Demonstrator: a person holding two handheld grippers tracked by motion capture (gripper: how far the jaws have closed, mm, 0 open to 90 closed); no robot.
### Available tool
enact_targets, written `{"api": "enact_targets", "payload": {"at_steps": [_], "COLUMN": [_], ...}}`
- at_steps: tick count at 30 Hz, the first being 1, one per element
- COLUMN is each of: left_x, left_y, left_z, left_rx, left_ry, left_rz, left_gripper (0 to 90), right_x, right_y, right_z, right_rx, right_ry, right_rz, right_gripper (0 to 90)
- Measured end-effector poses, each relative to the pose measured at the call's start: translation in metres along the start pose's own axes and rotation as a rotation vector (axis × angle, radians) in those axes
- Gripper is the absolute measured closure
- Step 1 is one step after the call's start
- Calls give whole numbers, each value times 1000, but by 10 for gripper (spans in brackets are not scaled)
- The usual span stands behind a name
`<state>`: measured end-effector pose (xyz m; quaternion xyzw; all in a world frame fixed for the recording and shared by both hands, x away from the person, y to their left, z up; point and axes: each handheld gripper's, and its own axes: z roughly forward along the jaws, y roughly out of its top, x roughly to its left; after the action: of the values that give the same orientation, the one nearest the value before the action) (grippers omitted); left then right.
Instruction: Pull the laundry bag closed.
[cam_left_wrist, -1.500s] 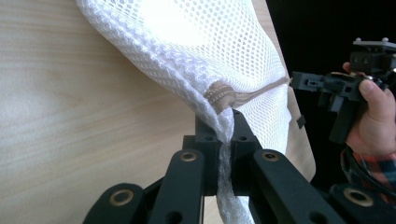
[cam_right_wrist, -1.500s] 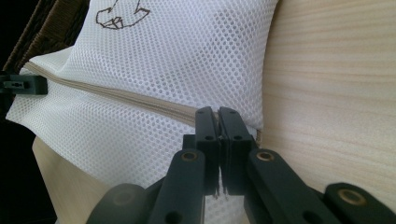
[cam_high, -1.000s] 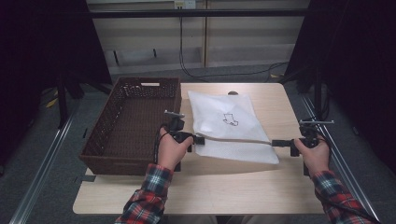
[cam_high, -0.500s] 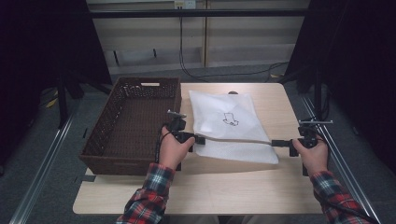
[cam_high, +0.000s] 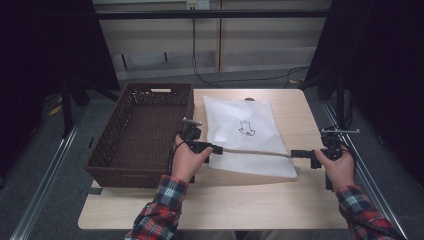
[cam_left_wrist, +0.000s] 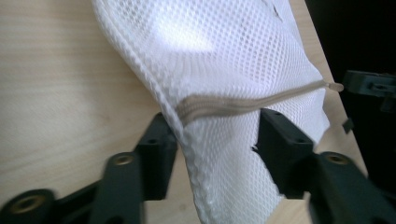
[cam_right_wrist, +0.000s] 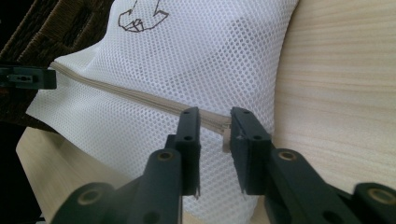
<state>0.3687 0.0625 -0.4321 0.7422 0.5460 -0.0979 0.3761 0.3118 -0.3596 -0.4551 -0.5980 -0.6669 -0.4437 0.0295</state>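
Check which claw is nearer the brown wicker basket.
Left. The left claw sits just off the wicker basket at its right wall, at the mesh bag; the right claw is at the bag's far end.

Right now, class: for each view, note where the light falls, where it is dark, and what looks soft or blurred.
High view: table evenly lit, surroundings nearly black, whole frame slightly soft. Left gripper view: bright glare patch on the mesh bag; the near fingers blurred. Right gripper view: mesh sharp, wicker basket dim in the corner.

The wicker basket (cam_high: 140, 131) walls off my left claw (cam_high: 216, 148); bare worktop (cam_high: 240, 200) lies open near me, and the mesh bag (cam_high: 245, 132) spans the middle.
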Motion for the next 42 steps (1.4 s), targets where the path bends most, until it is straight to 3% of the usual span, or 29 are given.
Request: {"api": "enact_targets", "payload": {"at_steps": [4, 10, 16, 17, 21, 28, 34, 42], "left_x": [-4, -8, -13, -13, -15, -14, -16, -14], "left_y": [-2, -3, -5, -5, -8, -15, -25, -37], "left_z": [-2, -8, -17, -17, -23, -25, -25, -20], "left_rx": [-7, -32, -57, -57, -64, -69, -77, -80], "left_ry": [-3, 5, -23, -23, -87, -140, -168, -188], "left_rz": [-10, 23, 18, 18, 21, 28, 57, 59], "left_gripper": [400, 308, 244, 239, 223, 196, 179, 170], "right_x": [4, 10, 15, 16, 19, 24, 27, 29], "right_y": [1, 3, 3, 3, 3, 0, -7, -18], "right_z": [-5, -10, -15, -16, -20, -18, -18, -18], "right_rx": [-17, -39, -70, -68, -80, -72, -70, -55], "right_ry": [1, -17, -21, -25, -18, -21, -7, -12], "right_rz": [-9, -51, -92, -97, -104, -131, -142, -182], "right_gripper": [620, 502, 412, 410, 388, 343, 314, 292]}}
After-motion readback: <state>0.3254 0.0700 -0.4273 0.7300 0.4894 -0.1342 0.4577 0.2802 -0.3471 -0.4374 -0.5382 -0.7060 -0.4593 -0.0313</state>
